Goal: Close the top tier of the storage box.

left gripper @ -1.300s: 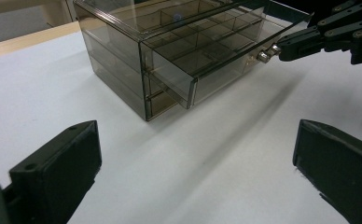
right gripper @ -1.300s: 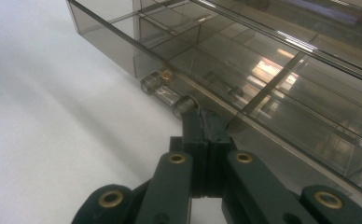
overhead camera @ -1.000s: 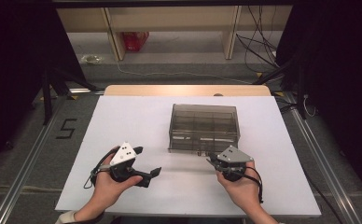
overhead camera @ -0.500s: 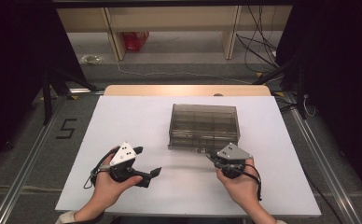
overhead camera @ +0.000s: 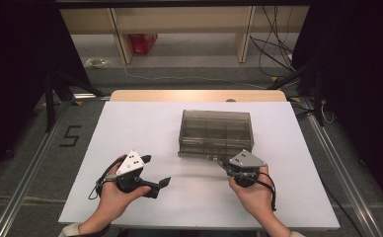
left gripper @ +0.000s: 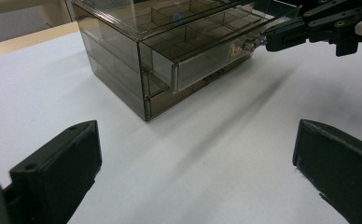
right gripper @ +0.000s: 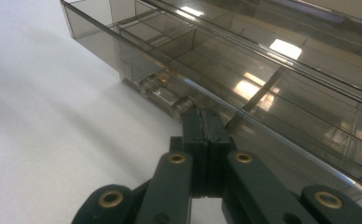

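Right gripper is pinching the knob, holding the drawer slightly out, unchanged; left gripper is waiting wide.

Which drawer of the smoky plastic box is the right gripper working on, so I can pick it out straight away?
On the white table stands a smoky clear drawer box. The top drawer juts out from its front, toward the person. Unlike the drawer below, it is part-open, and the right gripper is shut at its small knob.

Grey floor, wooden shelf legs, red box, loose cables, dark curtains
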Demonstrator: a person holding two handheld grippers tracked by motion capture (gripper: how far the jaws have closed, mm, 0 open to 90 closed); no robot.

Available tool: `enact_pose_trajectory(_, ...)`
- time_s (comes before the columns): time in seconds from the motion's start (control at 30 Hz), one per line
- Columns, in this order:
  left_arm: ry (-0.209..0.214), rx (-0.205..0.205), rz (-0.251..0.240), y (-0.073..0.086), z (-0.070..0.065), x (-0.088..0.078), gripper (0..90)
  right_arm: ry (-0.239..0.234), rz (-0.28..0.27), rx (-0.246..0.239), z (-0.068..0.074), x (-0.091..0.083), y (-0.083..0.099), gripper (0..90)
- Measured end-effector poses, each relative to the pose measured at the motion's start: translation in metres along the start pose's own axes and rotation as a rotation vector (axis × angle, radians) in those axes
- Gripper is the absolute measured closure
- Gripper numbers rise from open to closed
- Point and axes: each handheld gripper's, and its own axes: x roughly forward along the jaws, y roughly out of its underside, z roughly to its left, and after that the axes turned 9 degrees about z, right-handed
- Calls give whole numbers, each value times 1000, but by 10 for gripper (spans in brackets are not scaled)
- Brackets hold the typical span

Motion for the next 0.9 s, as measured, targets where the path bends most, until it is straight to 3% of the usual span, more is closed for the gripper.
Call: enact_pose_trajectory(0.9,-4,-3,5,1,2,2,10,12,0,10,-3,6,-3,900)
